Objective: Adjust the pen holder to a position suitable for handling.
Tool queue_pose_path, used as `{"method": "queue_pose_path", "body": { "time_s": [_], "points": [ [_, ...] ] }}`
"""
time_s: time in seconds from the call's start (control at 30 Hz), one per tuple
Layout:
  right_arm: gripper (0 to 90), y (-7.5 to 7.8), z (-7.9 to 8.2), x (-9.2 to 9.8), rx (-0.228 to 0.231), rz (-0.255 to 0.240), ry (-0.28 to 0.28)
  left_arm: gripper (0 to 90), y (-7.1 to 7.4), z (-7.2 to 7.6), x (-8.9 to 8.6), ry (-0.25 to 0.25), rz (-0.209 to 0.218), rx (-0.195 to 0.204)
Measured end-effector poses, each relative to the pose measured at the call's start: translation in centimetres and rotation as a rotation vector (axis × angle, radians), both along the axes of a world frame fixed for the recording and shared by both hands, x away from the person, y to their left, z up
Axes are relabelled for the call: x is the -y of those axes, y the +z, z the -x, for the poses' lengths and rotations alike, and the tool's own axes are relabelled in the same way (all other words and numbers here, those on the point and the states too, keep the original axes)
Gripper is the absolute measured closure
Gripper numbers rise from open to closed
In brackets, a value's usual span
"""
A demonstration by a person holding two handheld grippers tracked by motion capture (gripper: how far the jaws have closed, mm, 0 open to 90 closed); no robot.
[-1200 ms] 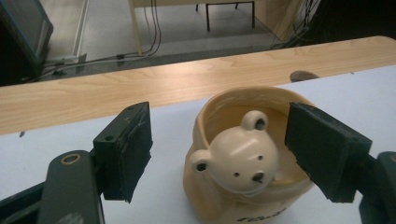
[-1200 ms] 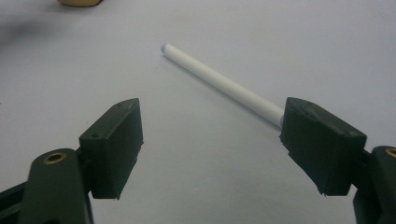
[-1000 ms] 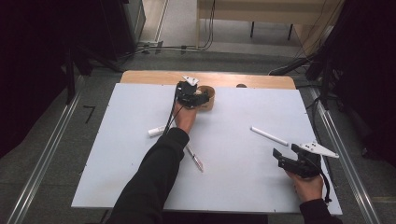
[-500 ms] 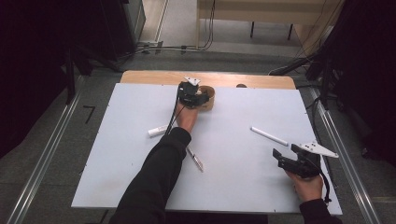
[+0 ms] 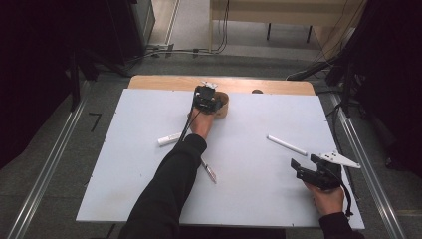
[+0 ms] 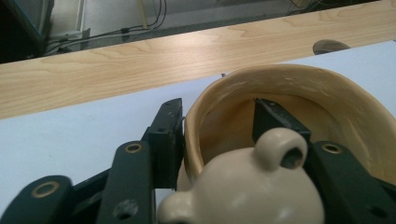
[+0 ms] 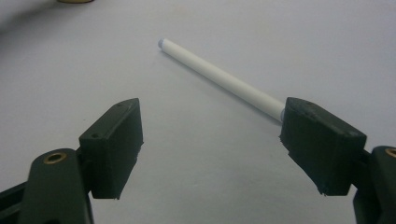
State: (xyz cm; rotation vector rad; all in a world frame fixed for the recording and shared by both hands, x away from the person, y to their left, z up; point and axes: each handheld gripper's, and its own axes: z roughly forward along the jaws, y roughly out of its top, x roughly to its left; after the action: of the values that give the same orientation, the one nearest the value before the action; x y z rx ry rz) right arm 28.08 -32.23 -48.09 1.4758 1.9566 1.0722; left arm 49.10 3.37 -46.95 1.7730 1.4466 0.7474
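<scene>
At the far edge of the white worktop (image 5: 249,164), the left hand-held gripper (image 5: 208,98) straddles the wall of a tan, round wooden bowl (image 5: 221,103). In the left gripper view one black jaw stands outside the bowl's (image 6: 299,107) rim and the other inside it, so the wall lies between them. The jaws have just been closing, and the outer pad sits against the wall; whether the inner pad already presses on it I cannot tell for sure, but it looks like a pinch on the rim. Gripping a bowl by its wall probably makes sense because the bowl is too wide to span whole. A cream, rounded knob with a hole (image 6: 280,149) rises in the foreground of that view; it may belong to the gripper itself.

The right hand-held gripper (image 5: 302,168) rests low near the right near corner with its jaws spread wide and nothing between them. It points at a slim white stick, like a pen or chalk (image 7: 219,77), which lies flat on the sheet just beyond the jaws, untouched. That pose reads as waiting, ready to take the stick.

Two more pieces lie near the person's left forearm: a short white marker (image 5: 169,139) to its left and a thin pen-like piece (image 5: 209,171) to its right, both flat, apart from the bowl.
</scene>
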Motion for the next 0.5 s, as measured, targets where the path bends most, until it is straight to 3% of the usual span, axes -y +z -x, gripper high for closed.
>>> {"method": "queue_pose_path", "body": {
  "time_s": [0.27,0.5],
  "points": [
    [19.8,-0.02,-0.03,0.02,-0.005,-0.005,-0.004,57.3,0.22,-0.19,-0.35,0.005,0.063,-0.009],
    [19.8,0.03,0.02,0.01,-0.005,-0.008,-0.003,58.1,0.38,-0.12,-0.45,-0.002,0.059,-0.013]
  ]
}}
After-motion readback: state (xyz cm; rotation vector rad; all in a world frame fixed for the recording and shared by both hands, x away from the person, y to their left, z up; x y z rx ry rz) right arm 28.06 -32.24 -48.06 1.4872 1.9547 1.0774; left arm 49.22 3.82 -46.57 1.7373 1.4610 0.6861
